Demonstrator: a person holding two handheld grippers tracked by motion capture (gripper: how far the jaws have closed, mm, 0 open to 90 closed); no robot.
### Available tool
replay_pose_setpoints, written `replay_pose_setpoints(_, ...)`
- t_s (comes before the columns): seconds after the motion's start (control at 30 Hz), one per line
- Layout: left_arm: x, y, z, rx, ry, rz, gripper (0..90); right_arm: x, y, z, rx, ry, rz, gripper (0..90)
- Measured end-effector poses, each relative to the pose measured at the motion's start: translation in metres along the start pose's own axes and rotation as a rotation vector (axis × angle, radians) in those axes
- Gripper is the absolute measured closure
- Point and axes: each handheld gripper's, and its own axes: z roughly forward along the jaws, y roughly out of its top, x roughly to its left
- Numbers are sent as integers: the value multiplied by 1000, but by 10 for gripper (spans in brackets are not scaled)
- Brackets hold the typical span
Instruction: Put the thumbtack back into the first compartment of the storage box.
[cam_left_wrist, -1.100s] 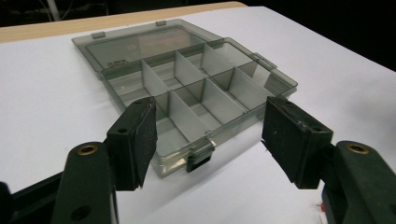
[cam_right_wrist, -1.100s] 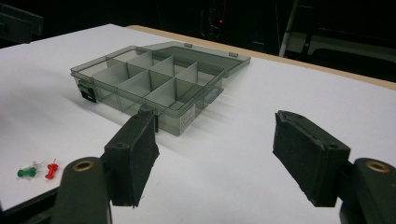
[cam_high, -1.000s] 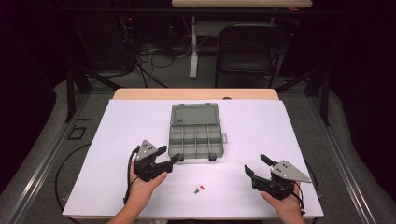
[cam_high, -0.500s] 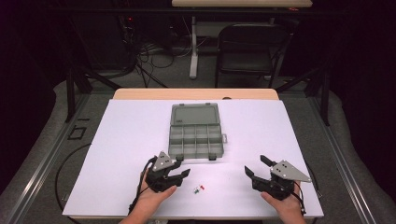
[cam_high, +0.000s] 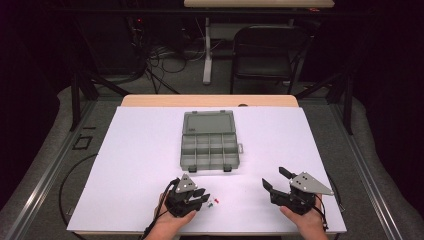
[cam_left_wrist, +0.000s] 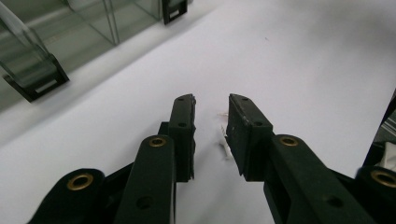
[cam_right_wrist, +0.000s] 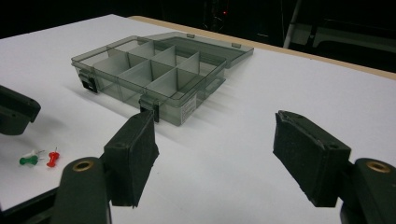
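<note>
The white desk carries an open grey compartment box mid-surface, and near the front edge lie small pushpins, white, green and red.

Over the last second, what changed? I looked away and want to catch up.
The left claw came toward the near table edge and down to the push pins, its jaws closing around a white pin that lies between them, pads not yet pressing. The right claw, open, the green and red pins and the open organizer box stayed put.
</note>
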Motion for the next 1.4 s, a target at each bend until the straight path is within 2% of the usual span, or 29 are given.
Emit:
replay_pose_setpoints(0.03,0,-2,3,16,-23,-22,726,0,0,0,1,1,-1,294)
replay_pose_setpoints(0.13,-1,-4,7,28,-41,-32,742,0,0,0,4,3,3,294)
replay_pose_setpoints(0.23,-2,-4,10,42,-34,-23,749,0,0,0,4,2,2,294)
replay_pose_setpoints(0.37,-2,-5,13,50,-49,-37,780,0,0,0,6,3,2,294)
replay_pose_setpoints(0.53,-2,-6,15,54,-41,-36,785,0,0,0,5,3,-1,293)
replay_pose_setpoints(0.57,-2,-7,16,59,-44,-52,785,0,0,0,5,3,-2,293)
replay_pose_setpoints(0.67,-1,-8,17,60,-51,-58,791,0,0,0,5,4,-1,293)
replay_pose_setpoints(1.2,-6,-9,18,61,-3,-9,817,1,0,0,14,3,-5,292)
replay_pose_setpoints(1.3,-9,-10,18,55,17,16,819,0,-1,1,21,0,-5,291)
replay_pose_setpoints(1.4,-10,-10,19,51,26,24,819,1,-1,1,23,0,-5,291)
